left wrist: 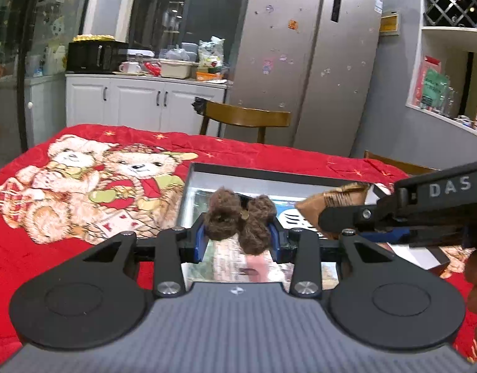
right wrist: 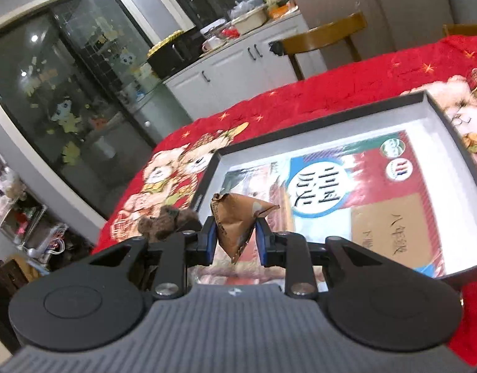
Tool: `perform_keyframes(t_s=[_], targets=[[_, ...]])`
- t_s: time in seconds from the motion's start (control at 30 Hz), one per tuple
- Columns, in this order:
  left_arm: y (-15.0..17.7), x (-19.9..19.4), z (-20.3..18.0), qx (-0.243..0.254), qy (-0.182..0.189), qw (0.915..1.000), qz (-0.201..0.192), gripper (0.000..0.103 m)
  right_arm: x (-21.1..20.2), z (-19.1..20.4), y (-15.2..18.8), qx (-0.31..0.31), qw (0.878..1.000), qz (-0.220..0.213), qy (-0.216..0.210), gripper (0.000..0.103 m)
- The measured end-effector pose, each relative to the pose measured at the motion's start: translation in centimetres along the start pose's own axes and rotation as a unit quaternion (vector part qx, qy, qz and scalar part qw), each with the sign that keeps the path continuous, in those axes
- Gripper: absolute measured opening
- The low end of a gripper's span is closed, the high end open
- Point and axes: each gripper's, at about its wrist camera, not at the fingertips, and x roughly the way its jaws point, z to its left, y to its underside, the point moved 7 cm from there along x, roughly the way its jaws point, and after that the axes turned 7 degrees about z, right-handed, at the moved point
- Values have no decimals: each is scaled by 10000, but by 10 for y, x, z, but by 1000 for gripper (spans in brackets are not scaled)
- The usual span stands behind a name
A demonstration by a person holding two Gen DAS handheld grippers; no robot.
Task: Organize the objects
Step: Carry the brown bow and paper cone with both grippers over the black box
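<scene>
My left gripper [left wrist: 238,236] is shut on a brown fuzzy pom-pom clip [left wrist: 241,222] and holds it above the near end of a shallow dark-rimmed box [left wrist: 263,171]. A textbook [right wrist: 362,199] lies flat inside the box [right wrist: 316,126]. My right gripper [right wrist: 233,237] is shut on a brown pyramid-shaped packet [right wrist: 238,220] and holds it above the box's near left corner. In the left wrist view the right gripper [left wrist: 347,217] comes in from the right with the packet [left wrist: 334,202]. The pom-pom clip also shows in the right wrist view [right wrist: 166,222], at the left of my fingers.
The box lies on a red quilt with teddy bears [left wrist: 92,186] that covers the table. A wooden chair [left wrist: 247,118] stands at the far edge, a second chair back [left wrist: 394,163] at the right. White cabinets [left wrist: 145,99] and a fridge [left wrist: 300,62] stand behind.
</scene>
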Motion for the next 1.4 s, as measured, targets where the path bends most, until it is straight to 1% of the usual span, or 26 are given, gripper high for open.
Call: perform_keyframes(t_s=[0.03,0.13,0.27,0.37,0.43,0.73,0.83,1.4], targets=[[0,0,-1,33,-21,10000,-15,44,-1,0,-1,-45,10000,-52,67,30],[2,2,-3,118,-113,9999,-8,44,-1,-2,-2,2,10000,-24,32,30],[5,8,0,92,-188,9997,89,44,7,-3,2,-137,9995,1,280,30],[6,11,5,129,-418,9990,90,44,14,-4,6,-146,9994,121,276,30],[6,11,6,214,-605,9979,49,44,16,-3,8,-153,9996,189,156,30],[11,17,0,315,-454,9983,201,44,26,-6,17,-137,9987,446,199,30],[13,18,0,426,-566,9973,188,44,28,-7,19,-122,9985,498,166,30],[18,24,-3,384,-460,9975,386,44,34,-13,22,-144,9977,573,323,30]])
